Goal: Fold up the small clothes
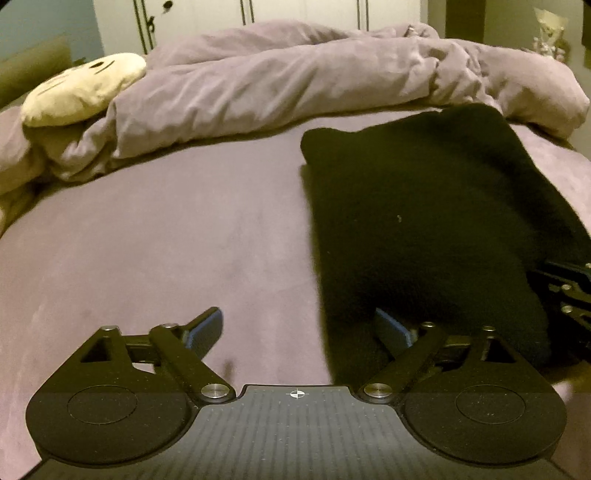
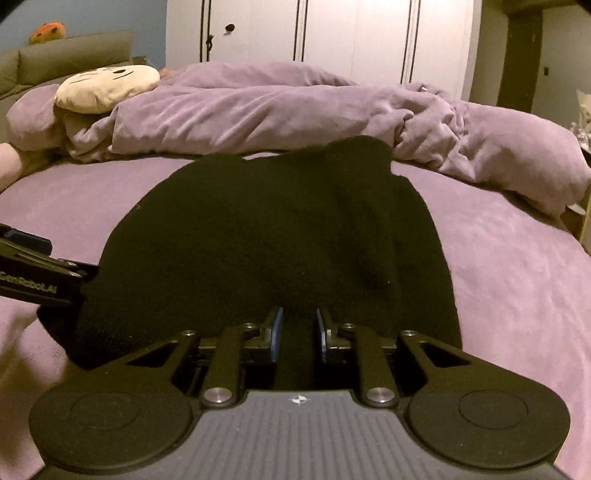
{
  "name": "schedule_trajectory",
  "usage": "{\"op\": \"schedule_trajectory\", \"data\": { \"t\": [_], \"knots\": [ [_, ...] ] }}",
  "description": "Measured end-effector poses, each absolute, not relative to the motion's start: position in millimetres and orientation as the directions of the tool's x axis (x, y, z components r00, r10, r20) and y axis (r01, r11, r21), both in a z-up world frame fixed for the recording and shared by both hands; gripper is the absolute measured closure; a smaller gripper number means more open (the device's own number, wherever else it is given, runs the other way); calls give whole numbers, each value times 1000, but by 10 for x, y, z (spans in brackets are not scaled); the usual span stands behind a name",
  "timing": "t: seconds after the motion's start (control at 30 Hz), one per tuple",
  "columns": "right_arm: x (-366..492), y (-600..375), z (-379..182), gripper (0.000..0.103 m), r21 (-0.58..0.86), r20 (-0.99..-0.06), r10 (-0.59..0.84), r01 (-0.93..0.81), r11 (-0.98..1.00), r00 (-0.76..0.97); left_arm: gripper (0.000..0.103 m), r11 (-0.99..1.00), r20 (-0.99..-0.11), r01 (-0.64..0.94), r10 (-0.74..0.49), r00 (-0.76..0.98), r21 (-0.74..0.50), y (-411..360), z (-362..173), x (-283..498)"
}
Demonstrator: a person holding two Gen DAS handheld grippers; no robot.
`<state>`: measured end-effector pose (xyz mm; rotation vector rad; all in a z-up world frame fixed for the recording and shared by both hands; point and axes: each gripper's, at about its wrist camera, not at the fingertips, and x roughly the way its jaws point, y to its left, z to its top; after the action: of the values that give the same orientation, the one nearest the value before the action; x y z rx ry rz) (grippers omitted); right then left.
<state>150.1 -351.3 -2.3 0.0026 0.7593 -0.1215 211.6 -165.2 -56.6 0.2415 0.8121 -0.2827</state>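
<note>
A black garment (image 1: 424, 221) lies folded and flat on the purple bed sheet (image 1: 166, 240). In the right wrist view it (image 2: 277, 229) fills the middle. My right gripper (image 2: 298, 314) has its jaws drawn close on the garment's near edge, with black cloth pinched between the blue pads. My left gripper (image 1: 298, 315) is open wide at the garment's near left corner. Its right finger (image 1: 391, 328) is over the cloth, its left finger (image 1: 207, 328) over bare sheet, and nothing is gripped. Each gripper shows at the edge of the other's view.
A crumpled purple duvet (image 2: 258, 110) is bunched across the far side of the bed, just behind the garment. A cream plush pillow with a face (image 2: 107, 85) rests on its left end. A white wardrobe (image 2: 332, 33) stands beyond. The bed's edge drops off at the right.
</note>
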Motion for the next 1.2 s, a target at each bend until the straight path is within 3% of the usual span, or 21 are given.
{"op": "schedule_trajectory", "data": {
  "t": [0.13,0.43,0.5,0.57,0.7,0.73,0.77,0.93,1.13,1.2],
  "knots": [
    [1476,-3640,-172,87,-4,-672,-71,92,996,737,2,950,-757,312,-183,627,29,-1560,-652,2176],
    [1410,-3544,-28,84,3,-671,-64,89,996,738,2,940,-741,326,-146,656,103,-1596,-601,2119],
    [1359,-3591,130,74,55,-662,-33,93,994,749,2,941,-747,324,-148,648,95,-1563,-579,2137],
    [1302,-3686,282,41,106,-635,-26,121,987,772,2,944,-750,319,-147,645,90,-1553,-550,2159],
    [1308,-3936,449,36,154,-613,-42,171,973,789,3,950,-751,307,-160,641,60,-1525,-459,2200],
    [1354,-4002,446,30,165,-624,-37,178,970,781,3,951,-751,306,-171,638,43,-1509,-433,2225],
    [1431,-4071,417,24,180,-649,-21,180,967,761,3,952,-752,306,-189,631,18,-1489,-408,2265],
    [1802,-4486,82,21,287,-744,65,230,930,665,3,928,-768,333,-334,546,-168,-1358,-427,2624],
    [1974,-4817,-302,4,524,-711,270,233,819,649,4,807,-735,267,-590,336,-526,-1162,-618,3254],
    [2031,-4819,-382,4,558,-695,311,214,802,648,3,787,-740,267,-615,272,-556,-1266,-737,3361]
  ]
}}
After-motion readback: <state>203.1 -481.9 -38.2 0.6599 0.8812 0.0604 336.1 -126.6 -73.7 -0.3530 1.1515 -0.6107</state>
